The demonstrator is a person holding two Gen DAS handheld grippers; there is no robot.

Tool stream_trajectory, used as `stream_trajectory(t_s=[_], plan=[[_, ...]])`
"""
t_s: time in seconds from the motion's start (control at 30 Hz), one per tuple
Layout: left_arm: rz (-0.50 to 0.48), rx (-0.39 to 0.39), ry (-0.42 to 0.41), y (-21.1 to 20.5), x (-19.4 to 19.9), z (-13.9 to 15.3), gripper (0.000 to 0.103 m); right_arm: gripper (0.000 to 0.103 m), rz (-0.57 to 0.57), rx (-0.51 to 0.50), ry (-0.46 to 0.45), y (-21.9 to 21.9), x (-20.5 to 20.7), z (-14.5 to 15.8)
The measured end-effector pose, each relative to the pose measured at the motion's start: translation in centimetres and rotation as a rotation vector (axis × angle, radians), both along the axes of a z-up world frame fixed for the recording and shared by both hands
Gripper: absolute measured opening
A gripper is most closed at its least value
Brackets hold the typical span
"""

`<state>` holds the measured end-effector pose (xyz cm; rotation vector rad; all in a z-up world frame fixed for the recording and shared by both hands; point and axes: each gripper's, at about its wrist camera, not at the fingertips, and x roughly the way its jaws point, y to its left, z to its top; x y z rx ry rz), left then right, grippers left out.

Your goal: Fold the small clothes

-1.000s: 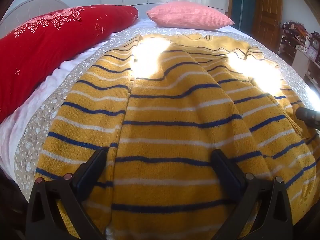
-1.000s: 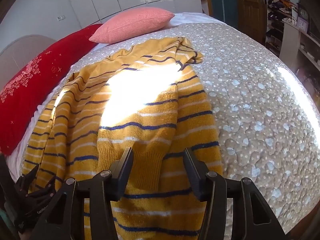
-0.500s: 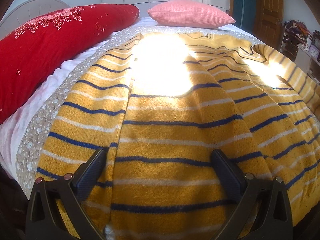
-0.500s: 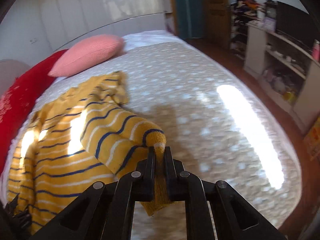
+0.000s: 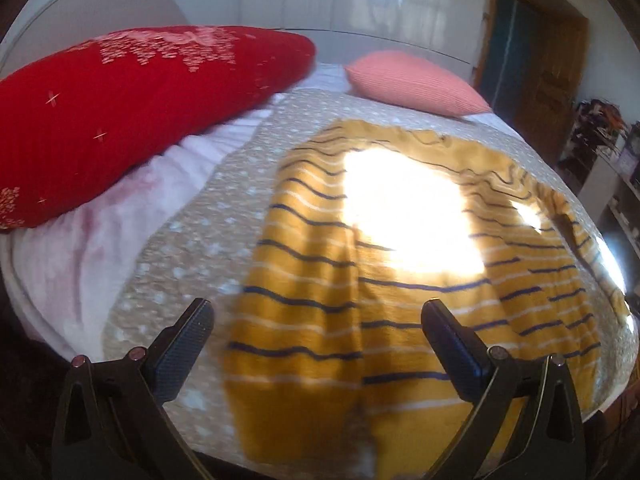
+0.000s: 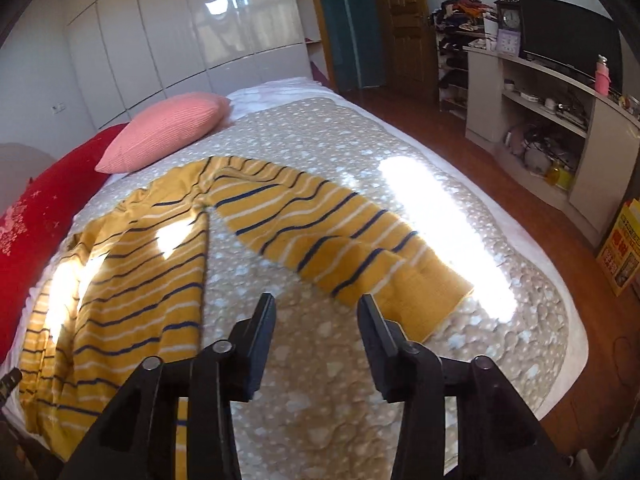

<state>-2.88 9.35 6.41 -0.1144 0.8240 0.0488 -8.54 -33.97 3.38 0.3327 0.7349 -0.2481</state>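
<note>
A yellow sweater with blue and white stripes (image 5: pixel 400 280) lies flat on the bed; it also shows in the right wrist view (image 6: pixel 140 280). Its right sleeve (image 6: pixel 340 232) is stretched out to the side across the bedspread. My left gripper (image 5: pixel 316 320) is open and empty above the sweater's left sleeve and hem. My right gripper (image 6: pixel 316 312) is open and empty, above bare bedspread between the body and the sleeve cuff (image 6: pixel 424 296).
A beige dotted bedspread (image 6: pixel 400 360) covers the bed. A red pillow (image 5: pixel 120 112) and a pink pillow (image 5: pixel 412 80) lie at the head. A shelf unit (image 6: pixel 560 128) with a TV stands to the right across wooden floor.
My right gripper pulled the sleeve out to the right, let it go and opened. My left gripper drew back and to the left; more bedspread and red pillow show.
</note>
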Motion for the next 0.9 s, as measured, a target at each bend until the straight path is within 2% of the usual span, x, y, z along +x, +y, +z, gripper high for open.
stream_trajectory(t_s=[0.07,0.2,0.27,0.33,0.37,0.4,0.43,0.47,0.53,0.57,0.67,0.77,0.87,0.9], plan=[[0.054,-0.039,0.047,2.9,1.0,-1.1,0.103,0.050,0.031,0.008,0.011,1.4,0.0,-1.0],[0.000,-0.117,0.148,4.6,3.1,-3.2,0.103,0.050,0.071,0.042,0.063,3.4,0.5,-2.9],[-0.022,-0.134,0.180,4.3,4.1,-4.5,0.093,0.050,0.083,0.044,0.079,4.2,0.8,-3.4],[0.007,-0.022,0.178,3.5,4.6,-4.9,0.050,0.050,0.090,0.029,0.087,4.8,0.7,-3.4],[-0.018,-0.036,0.167,3.6,4.7,-4.5,0.039,0.050,0.091,0.018,0.091,5.0,0.7,-3.3],[-0.023,-0.057,0.155,4.1,4.9,-3.9,0.012,0.050,0.090,0.006,0.093,5.1,0.6,-3.2],[-0.003,-0.051,0.150,4.9,5.2,-3.3,0.010,0.050,0.088,-0.008,0.093,5.2,0.5,-3.0],[0.036,-0.017,0.131,5.9,5.7,-2.7,0.010,0.050,0.085,-0.021,0.091,5.1,0.4,-2.8],[0.138,0.101,0.100,8.2,7.0,-1.6,0.010,0.050,0.074,-0.038,0.089,4.9,0.2,-2.4],[0.185,0.126,0.098,9.8,7.7,-1.2,0.010,0.050,0.066,-0.040,0.087,4.8,0.2,-2.3],[0.245,0.082,0.109,13.5,8.6,-0.6,0.016,0.050,0.047,-0.024,0.079,4.5,0.2,-2.2],[0.257,0.057,0.081,14.1,6.6,0.1,0.018,0.050,0.054,0.011,0.058,4.7,0.0,-2.1],[0.161,-0.029,0.075,11.8,4.0,0.2,0.033,0.050,0.085,0.061,0.051,5.3,0.1,-2.5],[0.121,-0.076,0.078,10.7,3.1,0.1,0.043,0.050,0.099,0.078,0.050,5.4,0.1,-2.6]])
